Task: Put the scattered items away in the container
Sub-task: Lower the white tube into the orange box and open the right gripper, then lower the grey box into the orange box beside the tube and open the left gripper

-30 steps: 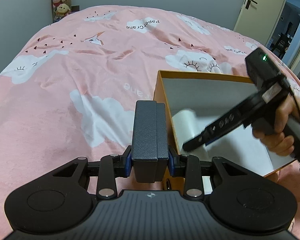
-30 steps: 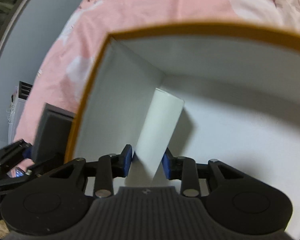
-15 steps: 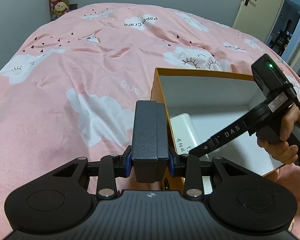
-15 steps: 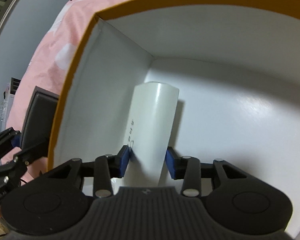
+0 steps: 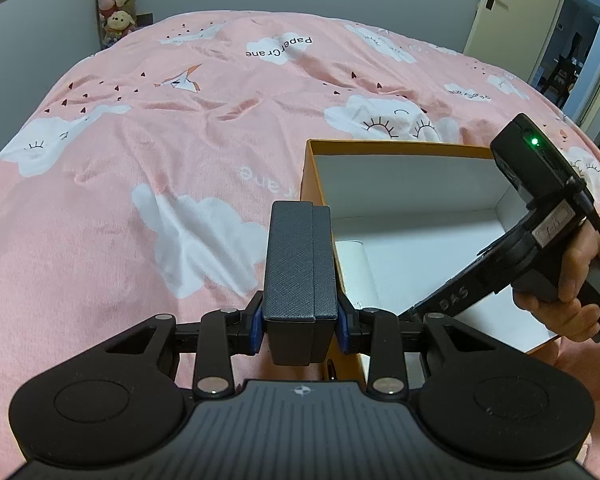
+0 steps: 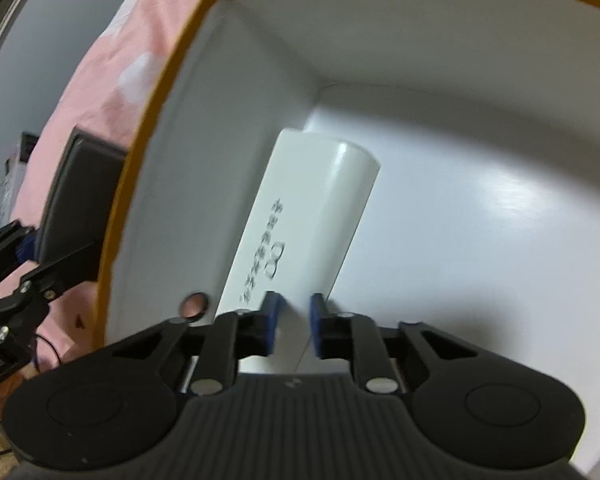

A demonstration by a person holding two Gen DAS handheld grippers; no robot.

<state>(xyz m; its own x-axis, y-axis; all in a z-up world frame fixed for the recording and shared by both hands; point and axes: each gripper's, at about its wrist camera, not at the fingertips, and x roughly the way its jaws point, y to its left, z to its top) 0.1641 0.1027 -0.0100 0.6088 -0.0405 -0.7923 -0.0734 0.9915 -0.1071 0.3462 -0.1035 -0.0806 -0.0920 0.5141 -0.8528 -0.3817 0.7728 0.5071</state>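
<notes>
My left gripper [image 5: 300,322] is shut on a dark grey textured box [image 5: 300,268] and holds it above the pink bedcover, just left of the orange cardboard box [image 5: 312,184] with a white inside. A white cylinder [image 6: 300,220] with printed characters lies on the box floor along its left wall; it also shows in the left wrist view [image 5: 356,272]. My right gripper [image 6: 294,326] is inside the box above the near end of the cylinder, its blue pads apart and narrower than the cylinder. The right gripper body [image 5: 540,216] reaches into the box from the right.
A pink bedcover [image 5: 180,140] with white clouds covers the bed. Stuffed toys [image 5: 116,0] stand at the far wall. A door [image 5: 516,8] stands open at the back right. The box's left wall has a round hole [image 6: 195,304].
My right gripper has let go of the white cylinder, which now lies on the box floor, and has drawn back and up with narrower jaws. The left gripper has barely moved.
</notes>
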